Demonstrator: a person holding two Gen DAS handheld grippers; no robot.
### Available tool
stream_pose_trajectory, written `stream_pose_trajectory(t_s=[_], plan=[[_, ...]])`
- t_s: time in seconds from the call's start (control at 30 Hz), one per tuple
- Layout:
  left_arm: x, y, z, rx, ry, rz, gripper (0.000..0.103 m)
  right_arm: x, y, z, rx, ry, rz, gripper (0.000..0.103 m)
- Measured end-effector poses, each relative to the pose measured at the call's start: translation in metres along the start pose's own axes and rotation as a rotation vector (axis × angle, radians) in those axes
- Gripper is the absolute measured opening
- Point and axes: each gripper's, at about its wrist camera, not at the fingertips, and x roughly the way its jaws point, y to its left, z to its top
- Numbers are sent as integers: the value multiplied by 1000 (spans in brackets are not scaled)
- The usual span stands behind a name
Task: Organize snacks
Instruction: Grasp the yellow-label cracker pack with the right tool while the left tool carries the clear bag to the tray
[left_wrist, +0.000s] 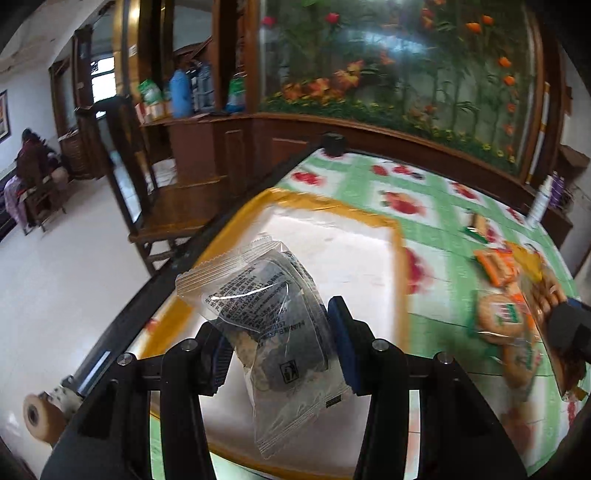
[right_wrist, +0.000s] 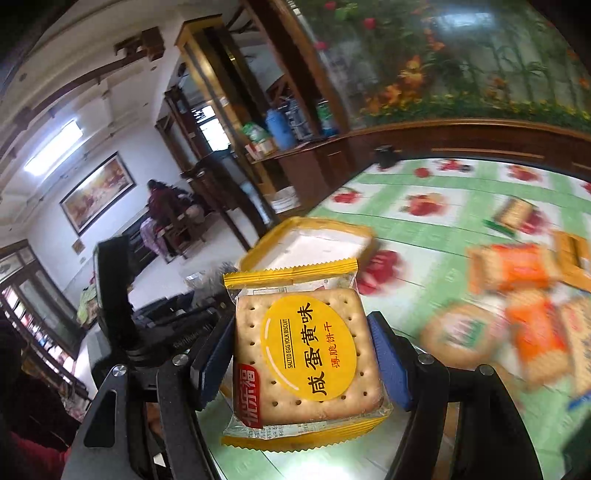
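My left gripper is shut on a clear packet of dark cookies, held in the air over a white tray with a yellow rim. In the right wrist view, my right gripper is shut on a salted egg yolk biscuit packet with yellow ends, and the blue pads press its two sides. The same tray lies just beyond it. Part of the left gripper's black body shows at the left of that view. Part of the right gripper shows at the right edge of the left wrist view.
Several loose snack packets, orange ones and round biscuits, lie blurred on the green flowered tablecloth to the right. A wooden chair stands by the table's left edge. A cabinet with bottles and a floral panel stand behind.
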Motion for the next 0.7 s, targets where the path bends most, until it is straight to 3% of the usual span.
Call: stream_pose_trajectory(t_s=[0.13,0.3,0.63,0.67,0.7], plan=[[15,23,-1,-21,33,25,47,59,35,16,-60,30,29,71],[27,32,-8,-27,61,25,47,123,45,22,-65,85,5,71],[41,44,-15,-53,133,-10,49,166,47,9,-70,163,-33,72],[42,44,-15,-55,137,-11,51,166,47,8,-71,164,-35,73],[42,43,-16,-55,139,-6,62,165,48,8,-72,162,-40,73]])
